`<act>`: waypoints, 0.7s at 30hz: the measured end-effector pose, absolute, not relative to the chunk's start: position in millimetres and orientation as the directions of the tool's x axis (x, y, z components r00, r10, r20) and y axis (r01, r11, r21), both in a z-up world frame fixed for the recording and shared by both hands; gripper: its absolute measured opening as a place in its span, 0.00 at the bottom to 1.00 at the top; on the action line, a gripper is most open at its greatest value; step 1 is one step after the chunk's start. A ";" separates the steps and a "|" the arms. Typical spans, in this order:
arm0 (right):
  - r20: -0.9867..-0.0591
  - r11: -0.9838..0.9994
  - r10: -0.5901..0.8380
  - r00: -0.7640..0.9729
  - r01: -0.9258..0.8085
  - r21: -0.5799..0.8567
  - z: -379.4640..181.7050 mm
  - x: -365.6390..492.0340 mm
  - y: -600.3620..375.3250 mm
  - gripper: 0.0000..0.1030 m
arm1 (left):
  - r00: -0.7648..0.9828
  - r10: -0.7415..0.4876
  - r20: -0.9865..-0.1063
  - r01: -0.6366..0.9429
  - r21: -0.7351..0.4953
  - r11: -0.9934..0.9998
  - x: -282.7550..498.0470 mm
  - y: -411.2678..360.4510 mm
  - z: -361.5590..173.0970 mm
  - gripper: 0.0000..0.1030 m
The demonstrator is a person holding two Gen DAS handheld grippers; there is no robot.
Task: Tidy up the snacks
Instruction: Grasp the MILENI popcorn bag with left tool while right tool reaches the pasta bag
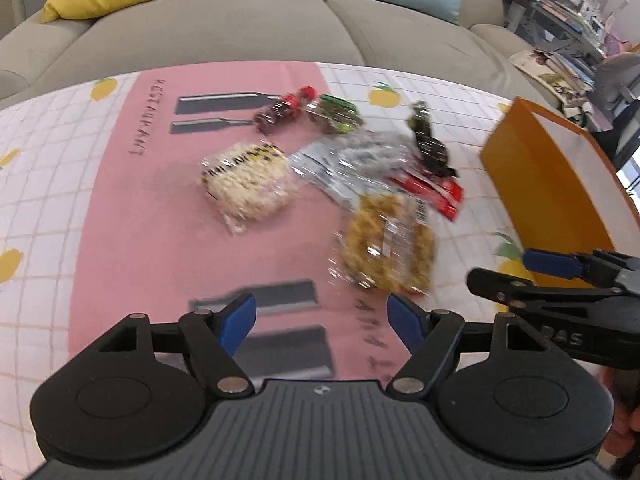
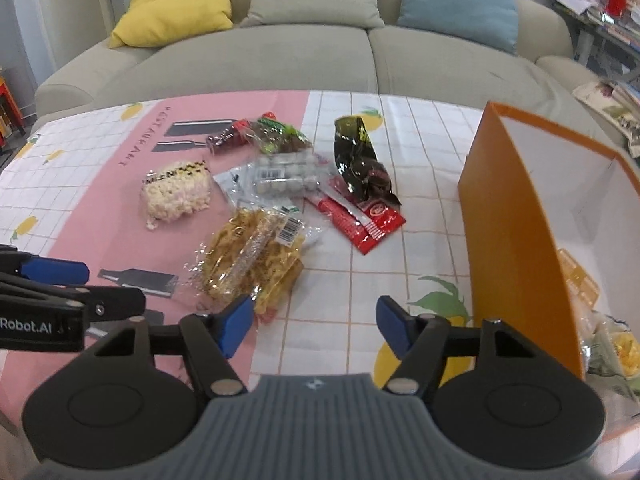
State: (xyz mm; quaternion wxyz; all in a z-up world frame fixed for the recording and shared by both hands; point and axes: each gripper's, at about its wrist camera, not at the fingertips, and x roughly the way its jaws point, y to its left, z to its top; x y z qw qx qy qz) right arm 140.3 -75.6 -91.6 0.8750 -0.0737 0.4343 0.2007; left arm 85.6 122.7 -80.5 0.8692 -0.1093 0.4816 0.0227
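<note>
Even, soft daylight fills both views, with only faint shadows on the tablecloth (image 2: pixel 360 240). The left wrist view is motion-blurred: the snacks (image 1: pixel 360 184) and cloth print smear. The right wrist view is sharper. Clear wrappers glint slightly. Fisheye bending curves the sofa (image 2: pixel 320 60); the corners darken.

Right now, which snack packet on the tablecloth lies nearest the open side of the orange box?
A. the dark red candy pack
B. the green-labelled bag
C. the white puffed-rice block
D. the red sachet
D: in the right wrist view the red sachet sits closest to the orange box, with the other packets further left of it.
</note>
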 end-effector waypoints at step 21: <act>-0.876 0.949 0.276 0.397 -0.260 0.181 -131.4 219.0 -6.7 0.93 | 0.542 -0.015 -0.840 0.322 0.192 0.927 168.7 157.4 -106.4 0.88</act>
